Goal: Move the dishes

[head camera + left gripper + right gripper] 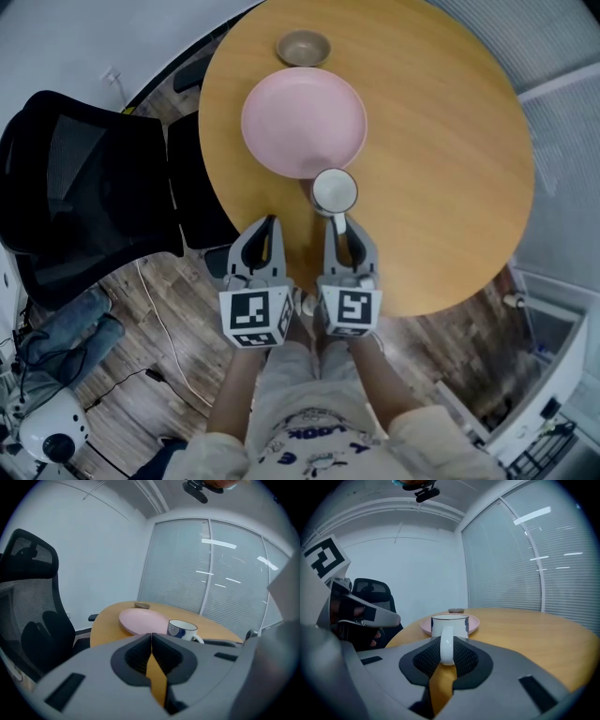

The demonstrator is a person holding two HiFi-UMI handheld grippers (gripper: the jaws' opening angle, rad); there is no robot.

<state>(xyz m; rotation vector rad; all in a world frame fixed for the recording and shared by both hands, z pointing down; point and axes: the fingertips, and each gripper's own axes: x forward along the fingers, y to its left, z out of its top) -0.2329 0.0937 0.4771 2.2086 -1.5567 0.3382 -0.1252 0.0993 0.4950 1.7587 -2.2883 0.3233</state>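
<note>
A white mug (334, 192) stands on the round wooden table (441, 141), just in front of a pink plate (303, 120). My right gripper (341, 230) is shut on the mug's handle (446, 648), which sits between its pads in the right gripper view. A small brown bowl (303, 47) sits beyond the plate. My left gripper (268, 228) is shut with nothing in it, at the table's near edge, left of the mug (183, 630). The plate (143, 620) and bowl (141, 605) show past its jaws.
A black mesh office chair (84, 187) stands to the left of the table. Window blinds (520, 569) run along the right side of the room. Cables (159, 328) lie on the wooden floor below.
</note>
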